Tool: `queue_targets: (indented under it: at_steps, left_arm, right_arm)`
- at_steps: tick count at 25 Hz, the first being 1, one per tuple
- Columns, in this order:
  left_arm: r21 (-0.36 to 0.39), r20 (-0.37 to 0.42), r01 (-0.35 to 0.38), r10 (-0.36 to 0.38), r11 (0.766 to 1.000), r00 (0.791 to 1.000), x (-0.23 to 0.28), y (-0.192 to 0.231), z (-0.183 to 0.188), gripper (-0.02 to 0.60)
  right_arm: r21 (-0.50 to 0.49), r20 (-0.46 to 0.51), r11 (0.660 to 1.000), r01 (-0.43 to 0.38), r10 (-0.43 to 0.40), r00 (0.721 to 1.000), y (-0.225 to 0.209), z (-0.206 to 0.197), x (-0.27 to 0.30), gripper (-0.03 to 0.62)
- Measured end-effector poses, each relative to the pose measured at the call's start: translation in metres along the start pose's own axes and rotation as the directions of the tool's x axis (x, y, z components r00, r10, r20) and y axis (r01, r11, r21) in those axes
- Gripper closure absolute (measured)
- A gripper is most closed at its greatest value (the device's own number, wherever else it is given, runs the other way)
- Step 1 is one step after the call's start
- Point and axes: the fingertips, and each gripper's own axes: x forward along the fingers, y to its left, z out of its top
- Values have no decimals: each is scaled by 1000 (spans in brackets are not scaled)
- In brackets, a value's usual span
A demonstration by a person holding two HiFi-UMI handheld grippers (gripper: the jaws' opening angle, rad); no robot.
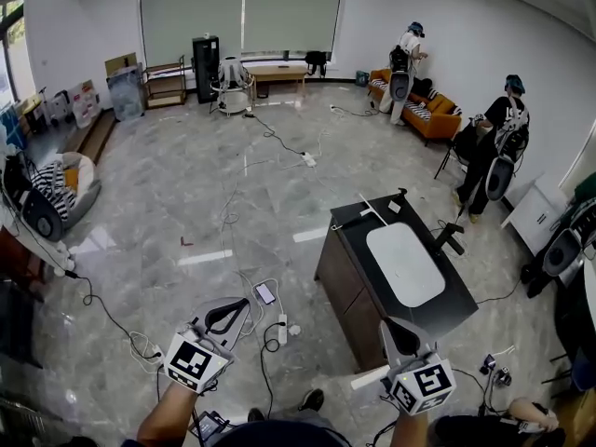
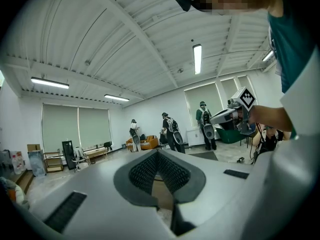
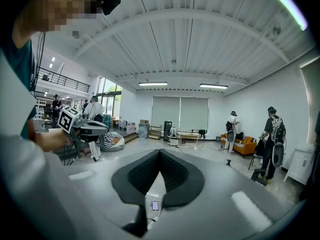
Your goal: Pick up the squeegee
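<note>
A grey marbled floor carries a dark table. On the table's black top lie a white rounded board, a thin white tool near the far corner and a small white piece just beside it (too small to make out). Directly on the floor lie loose cables, a phone and a white power strip near the table, a striped beanbag at the left and an orange sofa by the far wall.

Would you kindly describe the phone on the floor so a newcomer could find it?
Start at the dark table right of centre. On the grey floor to its left, among white cables, lies the phone: the only flat dark rectangle there.
</note>
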Motion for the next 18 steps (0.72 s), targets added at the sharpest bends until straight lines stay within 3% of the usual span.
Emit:
queue_targets:
  at_steps: [18]
  left_arm:
    - [5, -51, -135, 135, 991, 990, 128, -20, 11, 575]
  right_arm:
    - [29, 15, 988, -152, 152, 988, -144, -17, 67, 585]
